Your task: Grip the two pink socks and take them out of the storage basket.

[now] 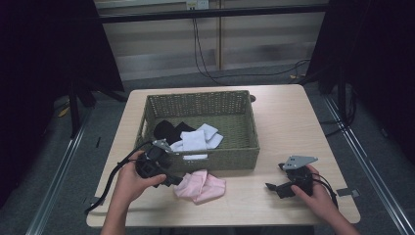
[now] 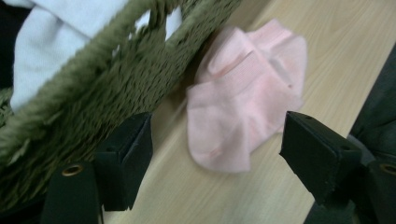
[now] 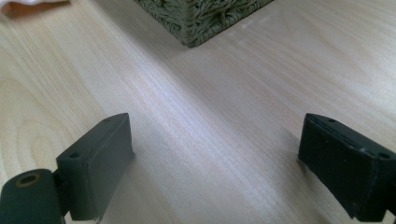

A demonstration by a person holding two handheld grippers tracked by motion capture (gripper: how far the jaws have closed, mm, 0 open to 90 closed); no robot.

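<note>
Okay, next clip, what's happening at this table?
A person holds tongs in each hand at a wooden table. The left tongs are open, aimed at pink socks lying on the table against the front of a green woven basket. White socks and black socks already lie inside the basket. The right tongs are open over bare table, holding nothing.
</note>
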